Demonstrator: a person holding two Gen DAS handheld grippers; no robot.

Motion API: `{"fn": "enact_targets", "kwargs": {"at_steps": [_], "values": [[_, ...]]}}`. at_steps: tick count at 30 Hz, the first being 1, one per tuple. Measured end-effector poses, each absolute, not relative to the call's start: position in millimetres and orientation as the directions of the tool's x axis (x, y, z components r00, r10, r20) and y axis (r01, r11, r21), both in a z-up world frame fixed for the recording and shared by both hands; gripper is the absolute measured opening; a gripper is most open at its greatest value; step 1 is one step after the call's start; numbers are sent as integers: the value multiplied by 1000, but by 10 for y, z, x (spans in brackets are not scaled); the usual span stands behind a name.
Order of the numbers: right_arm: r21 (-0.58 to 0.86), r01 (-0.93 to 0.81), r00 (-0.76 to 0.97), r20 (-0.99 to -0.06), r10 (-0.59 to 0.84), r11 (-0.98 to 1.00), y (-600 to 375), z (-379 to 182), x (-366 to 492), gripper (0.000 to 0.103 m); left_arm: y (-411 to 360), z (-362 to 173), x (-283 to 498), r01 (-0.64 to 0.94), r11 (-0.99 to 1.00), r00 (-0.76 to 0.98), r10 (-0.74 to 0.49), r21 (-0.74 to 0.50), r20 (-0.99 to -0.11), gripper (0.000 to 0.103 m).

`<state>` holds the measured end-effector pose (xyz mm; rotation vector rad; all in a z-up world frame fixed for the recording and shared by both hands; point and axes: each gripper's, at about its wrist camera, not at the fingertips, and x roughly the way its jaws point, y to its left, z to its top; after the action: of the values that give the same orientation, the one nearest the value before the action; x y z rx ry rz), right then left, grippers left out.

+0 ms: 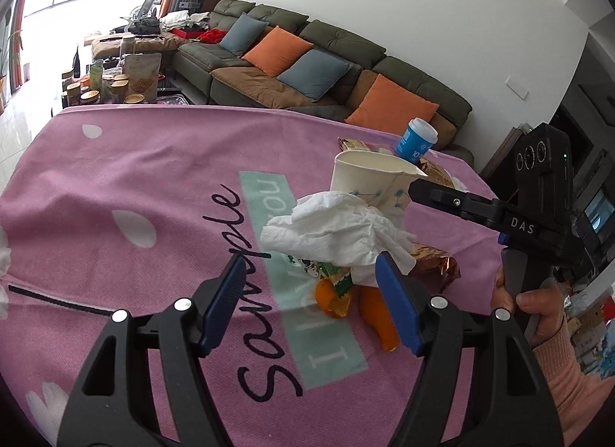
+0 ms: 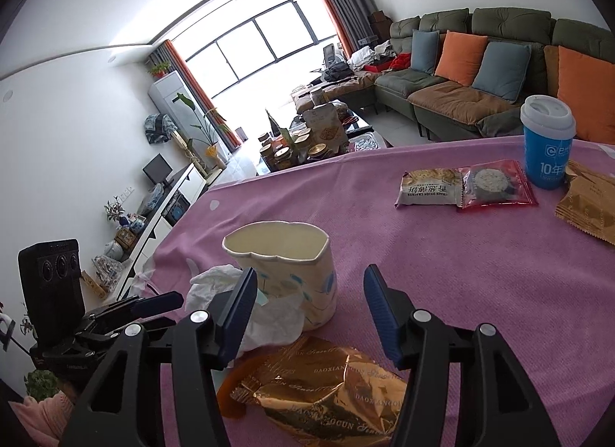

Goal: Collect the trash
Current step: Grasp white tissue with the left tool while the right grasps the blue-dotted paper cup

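Observation:
A dented white paper cup (image 1: 369,181) stands on the pink cloth with a crumpled white tissue (image 1: 338,230) against it. Orange peel (image 1: 374,310) and a gold wrapper (image 1: 434,268) lie beside them. My left gripper (image 1: 313,303) is open, just short of the tissue. In the right wrist view the cup (image 2: 284,270), the tissue (image 2: 219,281) and the gold wrapper (image 2: 326,393) lie before my open right gripper (image 2: 311,304), whose jaws stand either side of the cup. The right gripper's fingers (image 1: 442,193) show by the cup in the left wrist view.
A blue cup with a white lid (image 2: 546,143), a cracker pack (image 2: 428,187), a red snack pack (image 2: 496,185) and a brown wrapper (image 2: 588,205) lie farther on the pink cloth (image 2: 461,274). A sofa (image 1: 307,58) and a cluttered coffee table (image 1: 115,78) stand beyond.

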<state>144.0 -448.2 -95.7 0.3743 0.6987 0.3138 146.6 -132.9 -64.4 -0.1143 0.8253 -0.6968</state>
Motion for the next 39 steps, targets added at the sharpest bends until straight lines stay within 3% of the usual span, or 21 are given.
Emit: {"fn": "enact_targets", "kwargs": {"at_steps": [5, 7, 14, 16, 25, 36, 38, 39], "values": [[415, -200, 698, -576, 427, 887, -4425, -946, 1540, 56, -1423, -675, 1600, 522, 765, 454, -624, -378, -636, 67], [404, -215, 690, -581, 431, 889, -4395, -946, 1564, 54, -1458, -683, 1630, 524, 760, 447, -630, -385, -635, 60], [372, -247, 684, -587, 433, 895, -4332, -927, 1527, 23, -1539, -701, 1622, 544, 743, 429, -646, -390, -632, 36], [368, -247, 689, -584, 430, 896, -4328, -928, 1498, 22, -1531, -694, 1612, 549, 739, 427, -650, -391, -628, 25], [371, -236, 725, -548, 417, 898, -4362, -854, 1406, 21, -1436, -565, 1506, 570, 718, 443, -678, -400, -586, 7], [388, -246, 758, -495, 426, 888, -4371, -652, 1254, 20, -1097, -270, 1296, 587, 698, 488, -709, -410, -510, 4], [386, -258, 755, -492, 434, 886, -4327, -630, 1225, 20, -1039, -268, 1263, 575, 712, 495, -695, -403, -522, 23], [387, -265, 752, -491, 440, 883, -4310, -626, 1208, 20, -1016, -273, 1235, 575, 717, 503, -689, -394, -522, 37]]}}
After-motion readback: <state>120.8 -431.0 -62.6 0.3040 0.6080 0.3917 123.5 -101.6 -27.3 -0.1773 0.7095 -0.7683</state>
